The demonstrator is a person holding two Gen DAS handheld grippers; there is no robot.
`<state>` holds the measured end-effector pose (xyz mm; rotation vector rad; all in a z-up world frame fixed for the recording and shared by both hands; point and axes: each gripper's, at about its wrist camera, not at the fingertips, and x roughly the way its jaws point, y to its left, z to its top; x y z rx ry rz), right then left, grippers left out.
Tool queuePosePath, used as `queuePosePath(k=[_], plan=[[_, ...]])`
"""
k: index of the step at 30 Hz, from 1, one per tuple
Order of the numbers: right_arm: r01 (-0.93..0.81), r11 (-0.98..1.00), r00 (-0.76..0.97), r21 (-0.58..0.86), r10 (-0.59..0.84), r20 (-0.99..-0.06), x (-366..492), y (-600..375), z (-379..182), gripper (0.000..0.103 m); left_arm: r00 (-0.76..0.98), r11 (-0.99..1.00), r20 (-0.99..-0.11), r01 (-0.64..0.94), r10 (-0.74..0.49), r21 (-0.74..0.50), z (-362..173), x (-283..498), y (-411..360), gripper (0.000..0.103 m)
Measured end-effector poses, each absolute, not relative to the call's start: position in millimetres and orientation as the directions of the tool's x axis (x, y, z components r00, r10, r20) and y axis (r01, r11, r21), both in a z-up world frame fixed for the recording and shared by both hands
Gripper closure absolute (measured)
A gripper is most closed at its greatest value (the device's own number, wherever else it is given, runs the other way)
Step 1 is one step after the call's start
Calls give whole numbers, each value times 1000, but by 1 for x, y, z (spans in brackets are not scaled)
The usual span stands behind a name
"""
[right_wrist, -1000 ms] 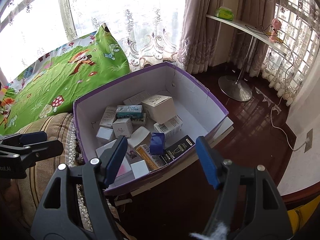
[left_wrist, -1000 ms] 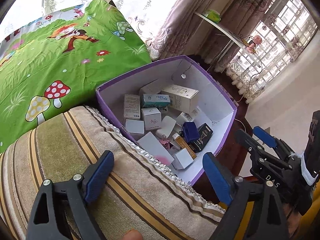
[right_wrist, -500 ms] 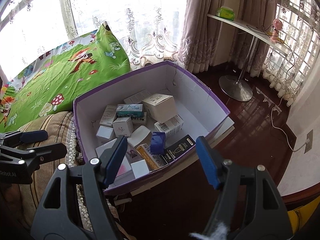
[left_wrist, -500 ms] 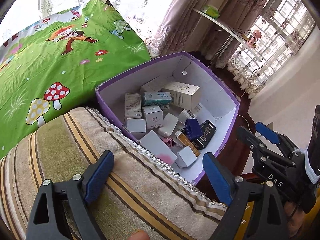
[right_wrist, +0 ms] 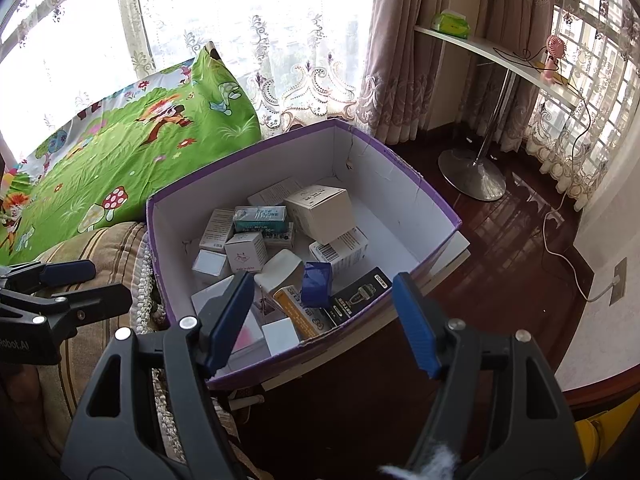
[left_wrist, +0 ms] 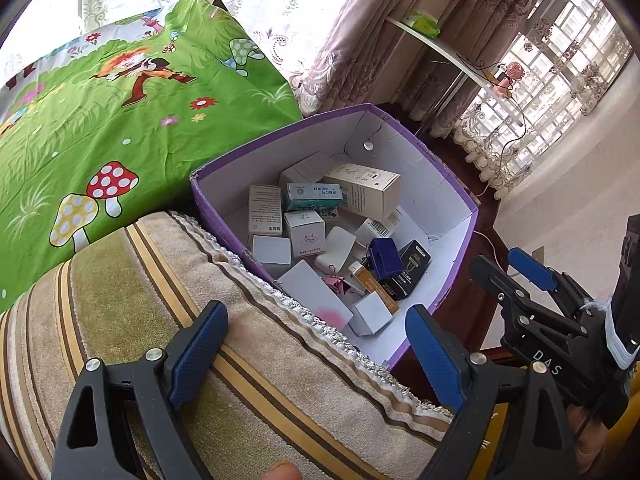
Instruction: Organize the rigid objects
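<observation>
A purple box (left_wrist: 452, 184) with white inner walls, also in the right wrist view (right_wrist: 416, 184), holds several small cartons: a large cream one (left_wrist: 366, 192), a teal one (left_wrist: 314, 196), a small blue one (right_wrist: 317, 283) and a black one (right_wrist: 360, 294). My left gripper (left_wrist: 316, 344) is open and empty above the striped cushion (left_wrist: 132, 288), short of the box. My right gripper (right_wrist: 324, 316) is open and empty, hovering over the box's near edge. Each gripper shows in the other's view, the right one (left_wrist: 520, 280) and the left one (right_wrist: 68, 280).
A green cartoon pillow (left_wrist: 100, 112) lies behind the cushion. The box rests on a low white board (right_wrist: 456, 248) over dark wood floor. A white shelf on a metal stand (right_wrist: 476, 172) and curtains stand behind; a cable (right_wrist: 560, 240) runs to a wall socket.
Both grippers have drifted only slightly; the box sits a little higher and farther in the left wrist view. Nothing was gripped or released.
</observation>
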<state>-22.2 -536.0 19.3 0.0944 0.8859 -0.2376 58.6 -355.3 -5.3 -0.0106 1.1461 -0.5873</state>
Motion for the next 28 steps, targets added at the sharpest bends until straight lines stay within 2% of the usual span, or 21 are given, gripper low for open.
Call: queuePosePath(k=[17,28], plan=[[245,969,606,-13,-163,-779,-22,-535,18,28,276,850,-853,431,-443,-303,-6,59,-356,12],[251,968,606,2,-156,-780,-23,-535,15,28,285,837,-861,488,-421,-248,-2,54,-368,3]])
